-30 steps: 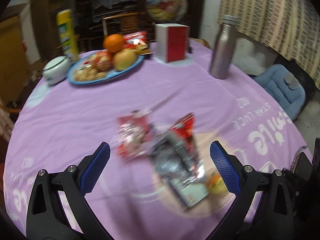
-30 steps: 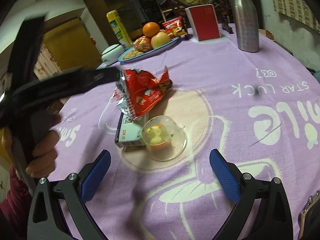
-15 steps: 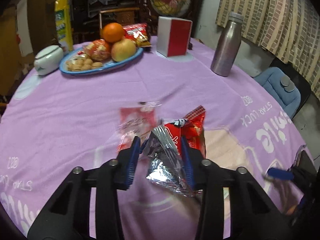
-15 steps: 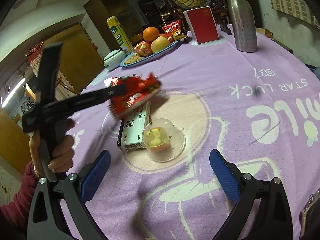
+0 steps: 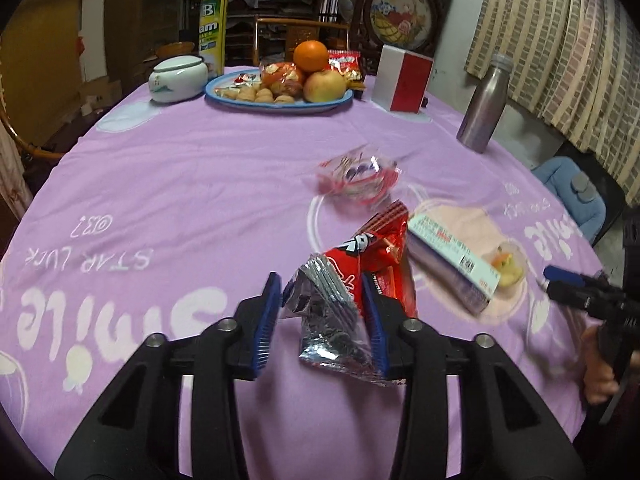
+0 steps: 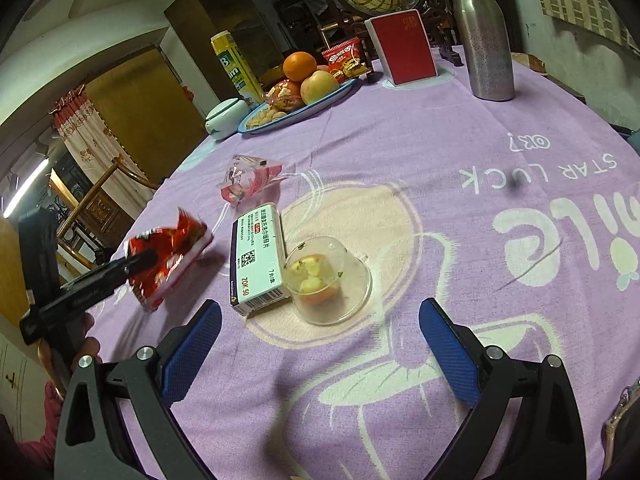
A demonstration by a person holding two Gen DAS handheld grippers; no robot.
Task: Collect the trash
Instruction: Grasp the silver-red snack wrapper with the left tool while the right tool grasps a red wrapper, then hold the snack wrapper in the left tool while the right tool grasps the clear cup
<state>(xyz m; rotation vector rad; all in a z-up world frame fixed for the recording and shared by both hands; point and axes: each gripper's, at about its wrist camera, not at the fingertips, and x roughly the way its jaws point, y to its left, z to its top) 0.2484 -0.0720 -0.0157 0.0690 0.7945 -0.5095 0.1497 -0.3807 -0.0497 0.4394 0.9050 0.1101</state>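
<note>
My left gripper (image 5: 322, 312) is shut on a red and silver snack wrapper (image 5: 344, 280) and holds it above the purple tablecloth; it also shows in the right wrist view (image 6: 168, 256). A small clear and red wrapper (image 5: 356, 178) lies further in, also seen in the right wrist view (image 6: 250, 178). A white medicine box (image 6: 258, 258) lies beside a clear cup with fruit scraps (image 6: 326, 280). My right gripper (image 6: 320, 344) is open and empty just in front of the cup.
A blue plate of fruit and snacks (image 5: 280, 102), a white lidded jar (image 5: 178, 80), a yellow canister (image 5: 212, 20), a red and white box (image 5: 404, 78) and a steel bottle (image 5: 482, 106) stand at the far side. A blue chair (image 5: 576, 196) stands right of the table.
My left gripper closed on the red wrapper, lifted it off the box and carried it left, toward the table's near edge. The right gripper has barely moved.
</note>
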